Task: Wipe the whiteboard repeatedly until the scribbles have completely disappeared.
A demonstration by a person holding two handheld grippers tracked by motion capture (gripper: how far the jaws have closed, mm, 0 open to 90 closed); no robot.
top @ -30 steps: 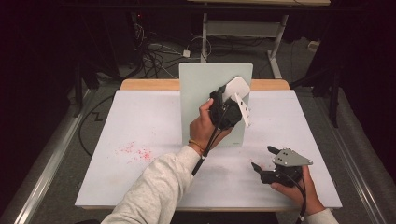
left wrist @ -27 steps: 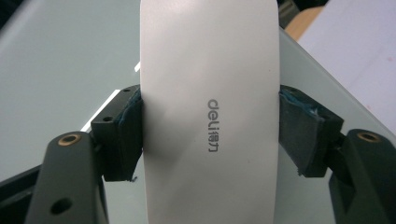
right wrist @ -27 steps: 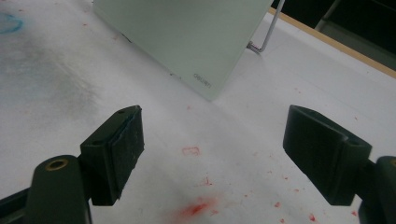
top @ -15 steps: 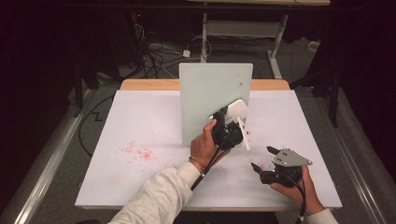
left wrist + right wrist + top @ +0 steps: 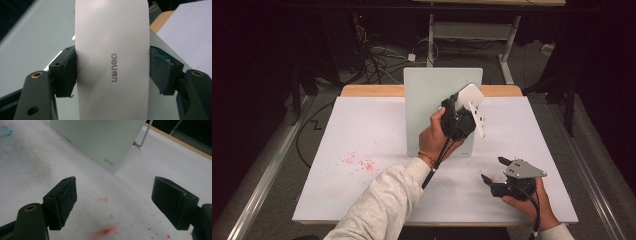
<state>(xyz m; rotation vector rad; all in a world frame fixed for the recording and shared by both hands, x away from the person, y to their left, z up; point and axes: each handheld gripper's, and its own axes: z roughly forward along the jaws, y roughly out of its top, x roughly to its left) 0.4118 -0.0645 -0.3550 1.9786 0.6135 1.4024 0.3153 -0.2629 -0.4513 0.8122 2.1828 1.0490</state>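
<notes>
Red marks [image 5: 359,162] stain my bench [image 5: 362,130] toward its left edge. My left gripper [image 5: 464,107] pinches the white eraser [image 5: 112,60] between its jaws, up against the upright board [image 5: 432,100] mid-bench. My right gripper [image 5: 494,172] rests near the front right corner, jaws spread.

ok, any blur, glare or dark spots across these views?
High view: surround dark, white table evenly lit. Left gripper view: white eraser sharp, logo readable, board behind soft. Right gripper view: red smudges near the lens blurred, no glare.

White eraser [image 5: 112,62] reads "deli" w/ small characters, prob. Chinese.
</notes>
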